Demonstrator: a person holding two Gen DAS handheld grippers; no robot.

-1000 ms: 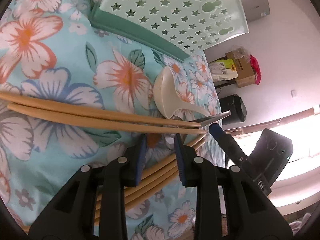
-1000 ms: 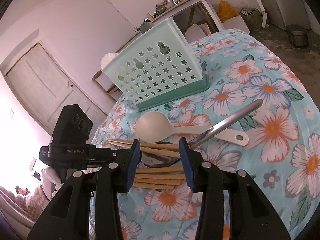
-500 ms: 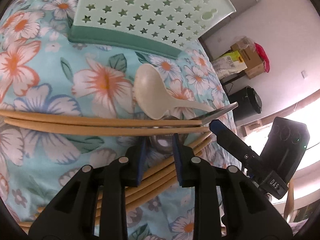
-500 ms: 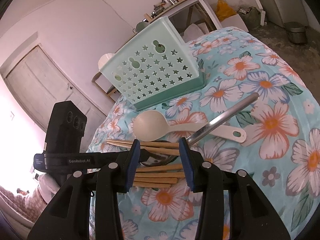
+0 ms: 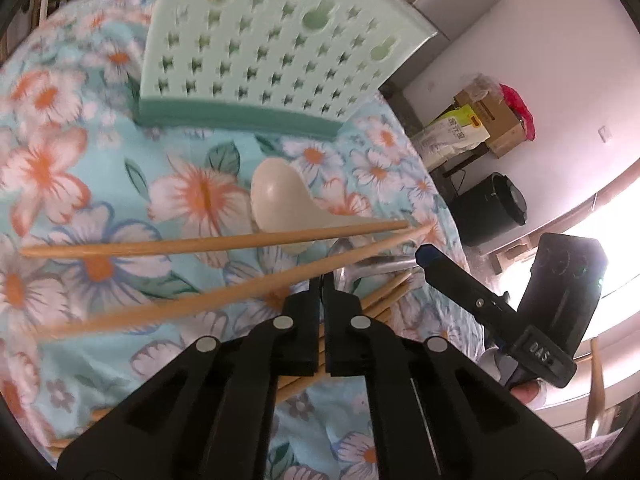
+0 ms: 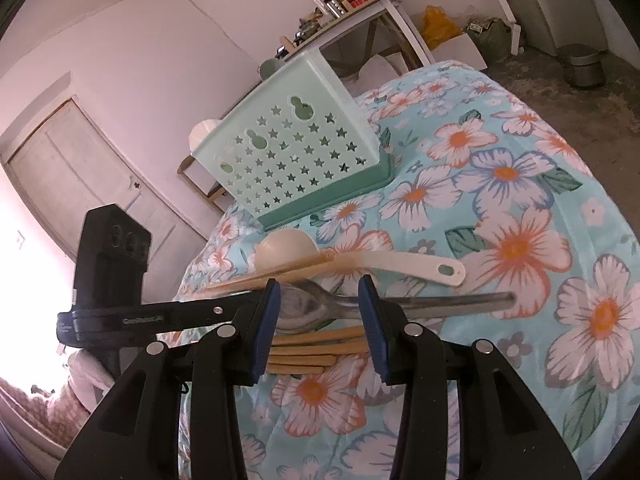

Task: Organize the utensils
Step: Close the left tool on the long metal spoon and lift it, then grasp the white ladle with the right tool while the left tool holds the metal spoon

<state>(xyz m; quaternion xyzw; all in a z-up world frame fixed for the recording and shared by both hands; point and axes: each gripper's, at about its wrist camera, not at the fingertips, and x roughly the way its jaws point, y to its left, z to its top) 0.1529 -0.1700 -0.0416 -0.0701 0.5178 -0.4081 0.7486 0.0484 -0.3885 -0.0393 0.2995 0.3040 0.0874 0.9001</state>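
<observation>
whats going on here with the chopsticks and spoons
A person is sorting utensils on a floral cloth with two handheld claws. The left claw is shut, apparently pinching one wooden chopstick. The right claw hangs open over the metal spoon, gripping nothing. The white ladle lies on the cloth; the green basket stands beyond.

**Around the room, away from the work**

We see a floral tablecloth [image 6: 516, 248], pale blue with white and orange blooms. Behind it in the right wrist view stand a white panelled door [image 6: 80, 172], a white side table [image 6: 360, 12] crowded with small items, a yellow bag [image 6: 438, 26] and a metal bin [image 6: 584, 66]. In the left wrist view we find cardboard boxes [image 5: 494, 120] near a black bin [image 5: 490, 208].
</observation>
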